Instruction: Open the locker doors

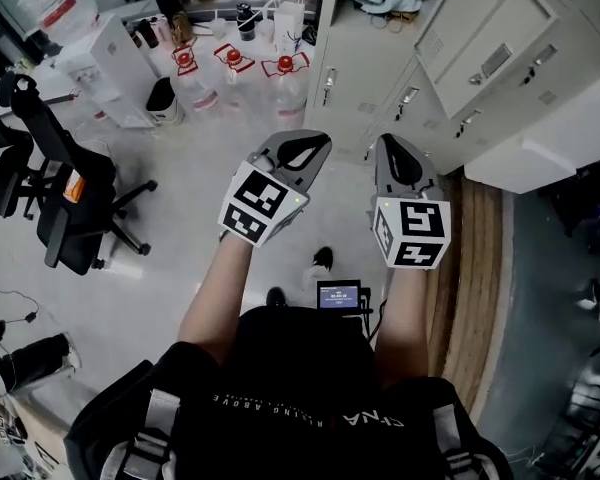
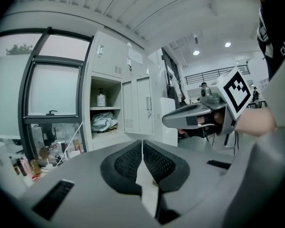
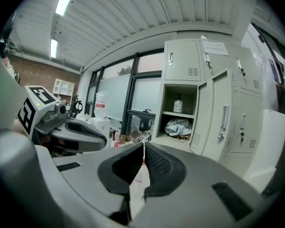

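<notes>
The pale grey lockers [image 1: 380, 78] stand ahead at the upper right of the head view, their closed doors carrying small handles [image 1: 327, 86]. One upper compartment [image 3: 178, 118] is open, with a bottle and a bundle of cloth on its shelves. The door beside it [image 3: 221, 115] seems to hang ajar. My left gripper [image 1: 305, 150] and right gripper [image 1: 395, 153] are held side by side above the floor, short of the lockers and touching nothing. In the left gripper view the pads [image 2: 154, 163] meet with nothing between them. The right gripper's pads [image 3: 156, 163] are also pressed together.
Large water bottles with red caps [image 1: 230, 68] stand on the floor before the lockers, next to a white box [image 1: 110, 63]. A black office chair [image 1: 65, 198] is at the left. A wooden step [image 1: 480, 268] and a white block [image 1: 550, 148] lie to the right.
</notes>
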`<state>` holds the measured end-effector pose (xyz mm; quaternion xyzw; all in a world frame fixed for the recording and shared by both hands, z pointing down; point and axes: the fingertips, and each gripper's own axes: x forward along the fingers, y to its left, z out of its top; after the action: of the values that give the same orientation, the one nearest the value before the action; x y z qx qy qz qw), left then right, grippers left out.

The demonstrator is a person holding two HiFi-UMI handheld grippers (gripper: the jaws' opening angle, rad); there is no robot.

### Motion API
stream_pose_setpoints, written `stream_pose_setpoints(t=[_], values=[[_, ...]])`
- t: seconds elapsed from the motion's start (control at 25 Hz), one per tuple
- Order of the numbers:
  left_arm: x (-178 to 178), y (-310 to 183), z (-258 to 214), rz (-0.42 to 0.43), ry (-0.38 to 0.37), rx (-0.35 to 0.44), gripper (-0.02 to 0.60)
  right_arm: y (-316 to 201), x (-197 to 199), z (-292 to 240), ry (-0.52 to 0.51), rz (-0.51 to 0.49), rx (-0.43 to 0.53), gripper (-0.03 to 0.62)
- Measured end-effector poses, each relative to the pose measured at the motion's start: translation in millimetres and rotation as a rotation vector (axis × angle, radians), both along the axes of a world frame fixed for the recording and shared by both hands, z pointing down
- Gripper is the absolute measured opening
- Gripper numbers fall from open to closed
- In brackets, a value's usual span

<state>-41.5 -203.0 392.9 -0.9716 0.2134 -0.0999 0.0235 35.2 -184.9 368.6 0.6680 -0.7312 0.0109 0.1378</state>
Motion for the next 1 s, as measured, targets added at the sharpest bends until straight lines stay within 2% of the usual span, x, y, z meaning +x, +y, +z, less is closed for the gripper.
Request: stream_pose_setpoints(t=[0.24, 0.44, 0.56, 0.64, 0.76, 0.88, 1.0], values=[[-12, 33, 4, -0.047, 0.051, -0.031, 0.025, 44, 6, 0, 0.036, 0.029, -0.026, 0.035], [-5, 49, -9, -0.101, 0.035, 0.043, 0.025, 57, 8, -16, 0.062, -0.037, 0.011, 0.035], [20, 65, -17, -0.113, 0.000, 0.112, 0.025, 73, 22, -23, 0.100, -0.078, 0.016, 0.035], [49, 81, -16, -0.082, -0.035, 0.156, 0.029, 82, 42, -25, 0.094, -0.092, 0.021, 0.035], [88, 105, -13, -0.012, -0.050, 0.156, 0.118, 91, 70, -25, 0.070, -0.088, 0.021, 0.035], [100, 113, -17, -0.006, -0.038, 0.141, 0.120, 96, 80, -25, 0.056, -0.096, 0.033, 0.035], [99, 111, -24, -0.027, -0.066, 0.170, 0.120, 98, 79, -26, 0.024, -0.109, 0.050, 0.035]])
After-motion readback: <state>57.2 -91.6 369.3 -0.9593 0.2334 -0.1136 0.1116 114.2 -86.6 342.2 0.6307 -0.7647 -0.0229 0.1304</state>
